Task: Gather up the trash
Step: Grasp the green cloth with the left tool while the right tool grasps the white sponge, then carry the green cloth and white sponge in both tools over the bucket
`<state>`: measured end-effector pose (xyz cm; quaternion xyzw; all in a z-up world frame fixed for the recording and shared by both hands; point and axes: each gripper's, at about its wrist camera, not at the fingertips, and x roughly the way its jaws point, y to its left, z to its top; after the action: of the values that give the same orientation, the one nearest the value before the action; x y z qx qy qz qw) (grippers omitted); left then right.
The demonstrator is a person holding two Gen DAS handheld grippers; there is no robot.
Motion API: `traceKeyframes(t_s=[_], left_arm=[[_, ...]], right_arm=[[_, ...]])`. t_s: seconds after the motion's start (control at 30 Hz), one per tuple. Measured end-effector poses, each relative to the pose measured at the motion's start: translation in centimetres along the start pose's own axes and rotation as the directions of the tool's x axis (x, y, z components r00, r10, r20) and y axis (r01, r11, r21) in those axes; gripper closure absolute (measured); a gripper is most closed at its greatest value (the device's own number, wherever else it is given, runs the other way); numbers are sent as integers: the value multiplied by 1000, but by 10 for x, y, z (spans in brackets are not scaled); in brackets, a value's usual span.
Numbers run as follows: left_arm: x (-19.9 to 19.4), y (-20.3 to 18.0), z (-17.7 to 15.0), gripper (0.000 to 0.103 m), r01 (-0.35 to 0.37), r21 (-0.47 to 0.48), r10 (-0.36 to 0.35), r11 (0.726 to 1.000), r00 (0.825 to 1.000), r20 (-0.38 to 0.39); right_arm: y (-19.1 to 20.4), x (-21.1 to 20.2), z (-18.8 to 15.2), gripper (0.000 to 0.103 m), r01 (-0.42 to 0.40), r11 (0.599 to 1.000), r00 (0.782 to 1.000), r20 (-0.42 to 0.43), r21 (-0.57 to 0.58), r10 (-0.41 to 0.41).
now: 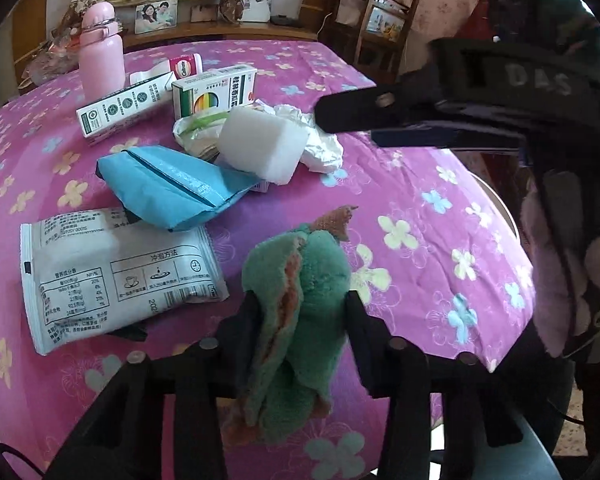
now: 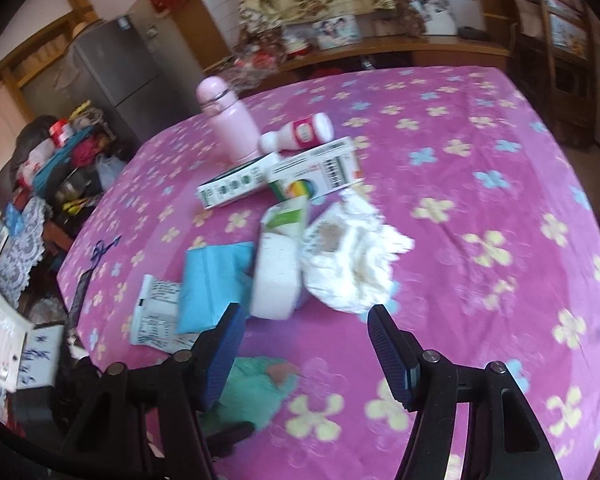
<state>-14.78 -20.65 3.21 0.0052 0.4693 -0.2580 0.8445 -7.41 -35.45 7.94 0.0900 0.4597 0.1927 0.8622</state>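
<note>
A green fuzzy cloth [image 1: 300, 280] with an orange-brown edge is bunched between the fingers of my left gripper [image 1: 302, 308], which is shut on it low over the pink flowered tablecloth [image 1: 420, 184]. Beyond it lie a grey-white sachet [image 1: 116, 272], a blue packet [image 1: 172, 184], a white foam block [image 1: 260, 144] and crumpled white tissue [image 1: 324, 148]. My right gripper [image 2: 304, 328] stands open and holds nothing, just short of the foam block [image 2: 276, 276] and the tissue [image 2: 352, 268]. The green cloth [image 2: 256, 392] shows under its left finger. From the left wrist view the right gripper [image 1: 346, 126] hovers beside the tissue.
Two medicine boxes [image 1: 120, 108] [image 1: 216, 92], a small white bottle [image 2: 300, 132] and a pink flask [image 1: 100, 56] stand at the back of the pile. The table edge [image 1: 512, 216] curves at right beside a fluffy sleeve [image 1: 560, 280]. A fridge [image 2: 116, 72] and a cluttered shelf [image 2: 60, 160] stand beyond.
</note>
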Motion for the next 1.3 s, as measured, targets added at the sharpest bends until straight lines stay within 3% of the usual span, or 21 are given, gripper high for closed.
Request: traceKeyframes(t_s=[0.13, 0.37, 0.47, 0.53, 0.57, 0.6, 0.73, 0.93, 1.3], left_arm=[[-12, 3, -3, 66, 22, 0, -22, 1000, 1000, -4], [-27, 9, -15, 66, -3, 11, 3, 1000, 1000, -4], [-26, 13, -17, 66, 2, -11, -2, 1000, 1000, -7], [-25, 14, -17, 66, 6, -19, -6, 1000, 1000, -7], [-26, 13, -17, 66, 8, -22, -8, 1000, 1000, -6], [-27, 12, -17, 66, 12, -23, -13, 1000, 1000, -1], [-34, 8, -12, 66, 8, -16, -8, 1000, 999, 31], [-36, -2, -1, 66, 13, -23, -12, 1000, 999, 52], [-33, -49, 23, 66, 59, 31, -61, 998, 995, 77]], right_arm=[[10, 15, 0, 36, -18, 999, 1000, -21, -29, 17], [16, 49, 10, 38, -34, 999, 998, -55, -19, 33], [16, 62, 16, 44, -20, 1000, 998, -62, -8, 20], [15, 67, 18, 57, -20, 1000, 998, -53, 1, 20], [14, 67, 18, 70, -24, 1000, 999, -46, 7, 24], [14, 65, 18, 71, -27, 1000, 999, -35, 12, 27], [17, 43, 10, 73, -35, 999, 999, 4, -16, 35], [7, -13, -6, 73, -114, 994, 992, 53, 0, 113], [-38, -90, -42, 73, 4, 999, 991, 137, 41, -9]])
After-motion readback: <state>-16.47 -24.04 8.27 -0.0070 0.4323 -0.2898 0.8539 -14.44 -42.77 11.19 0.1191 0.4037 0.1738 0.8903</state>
